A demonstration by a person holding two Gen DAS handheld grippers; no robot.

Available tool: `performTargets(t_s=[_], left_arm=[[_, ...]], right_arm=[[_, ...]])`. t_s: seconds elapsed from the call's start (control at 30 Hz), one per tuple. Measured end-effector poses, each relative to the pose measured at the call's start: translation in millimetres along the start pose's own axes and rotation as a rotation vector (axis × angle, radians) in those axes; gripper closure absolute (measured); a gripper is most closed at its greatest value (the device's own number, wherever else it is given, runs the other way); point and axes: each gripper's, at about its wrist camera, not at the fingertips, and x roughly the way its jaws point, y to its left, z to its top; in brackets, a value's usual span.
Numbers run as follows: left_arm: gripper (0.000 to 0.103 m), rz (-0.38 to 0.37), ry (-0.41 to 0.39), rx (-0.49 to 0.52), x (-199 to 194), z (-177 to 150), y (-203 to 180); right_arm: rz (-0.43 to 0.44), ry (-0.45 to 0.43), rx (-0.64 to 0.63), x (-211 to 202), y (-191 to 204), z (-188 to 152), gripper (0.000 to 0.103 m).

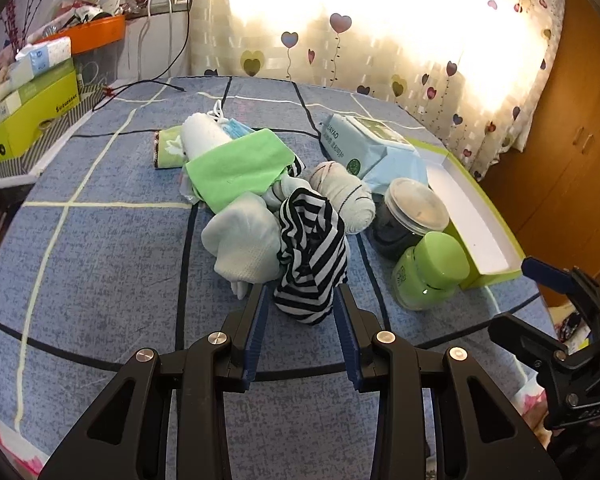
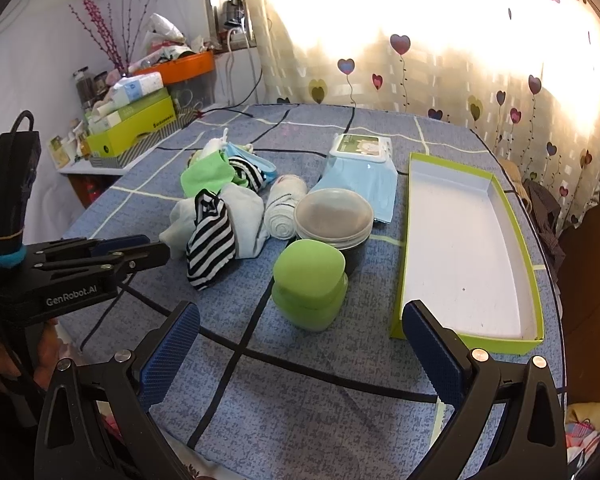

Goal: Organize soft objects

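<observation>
The left gripper (image 1: 303, 294) angles down toward the blue checked bedspread (image 1: 100, 264), its blue pads about half apart with the near end of a black-and-white striped cloth (image 1: 312, 256) sitting between them; the fingertips (image 1: 260, 300) flank the cloth closely, but whether they press on it cannot be told. In the right wrist view this gripper comes in from the left edge with a hand below it. The right gripper (image 2: 300, 320) hangs tilted downward over bare bedspread, jaws spread wide and holding nothing. Just beyond its fingers stands a green jar (image 2: 309, 282), touching a dark clear-lidded tub (image 2: 334, 216) behind it. Left of the tub lie a rolled white sock (image 2: 284, 210) and a pale grey cloth (image 2: 244, 216) beside the striped one. Farther off are a bright green cloth (image 1: 236, 170) and a pack of wipes (image 2: 360, 168). An empty green-rimmed box (image 2: 530, 264) lies to the right.
</observation>
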Motion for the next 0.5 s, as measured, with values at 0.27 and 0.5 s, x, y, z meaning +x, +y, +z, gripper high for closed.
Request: performTargets(t_s=[0.27,0.5], left_arm=[[0.068,-0.043,0.011,0.009,14,6,-7],[0.055,-0.035,0.062,-0.002,42,7,-9]], right_arm=[[0.002,-0.007,-0.001,1,-5,5,0.001],[0.004,0.005,0.01,6,-11,3,0.001]])
